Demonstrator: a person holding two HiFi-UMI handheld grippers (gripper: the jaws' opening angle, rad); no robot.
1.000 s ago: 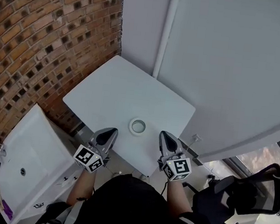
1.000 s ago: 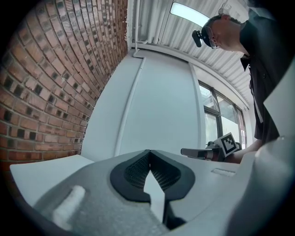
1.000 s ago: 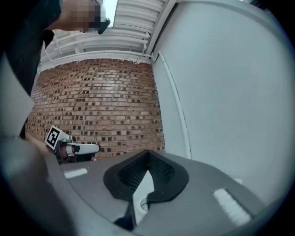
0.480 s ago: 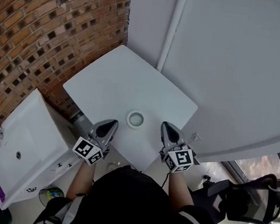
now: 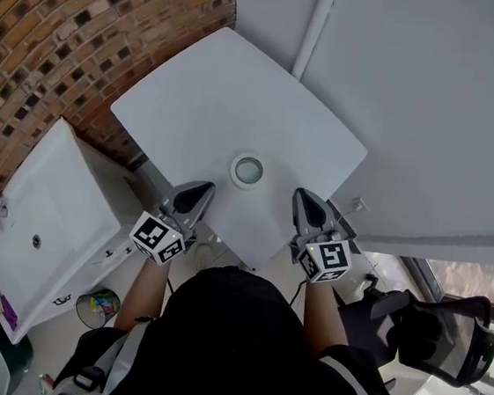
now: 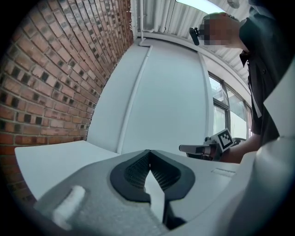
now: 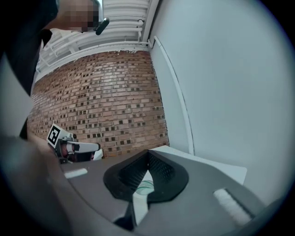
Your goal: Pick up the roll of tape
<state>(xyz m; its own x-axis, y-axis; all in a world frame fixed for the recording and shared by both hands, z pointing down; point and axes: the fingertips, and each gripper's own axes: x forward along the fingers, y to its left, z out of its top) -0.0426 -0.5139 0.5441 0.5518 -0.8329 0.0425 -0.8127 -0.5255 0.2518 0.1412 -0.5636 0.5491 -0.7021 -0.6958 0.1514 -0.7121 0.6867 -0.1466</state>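
Observation:
The roll of tape (image 5: 248,170), a pale ring with a greenish inside, lies flat on the white square table (image 5: 204,108) close to its near corner. My left gripper (image 5: 200,192) hangs shut at the table's near-left edge, left of and short of the roll. The right gripper (image 5: 303,200) is shut too, at the near-right edge. In the left gripper view the left gripper (image 6: 148,152) has its ribbed pads meeting over the tabletop (image 6: 55,156), with nothing between them. In the right gripper view the right gripper (image 7: 148,153) is also closed, and the roll (image 7: 145,186) shows through the gap below the tips.
A white cabinet (image 5: 46,214) stands left of the table beside the brick wall (image 5: 62,29). A white wall with a vertical pipe (image 5: 316,23) runs behind the table. A black office chair (image 5: 444,334) is at the right, and a small bin (image 5: 97,306) sits on the floor.
Both grippers have sunk towards the table's near edges, staying either side of the roll. The head view has tipped, so the table sits higher in the picture. Both stay shut.

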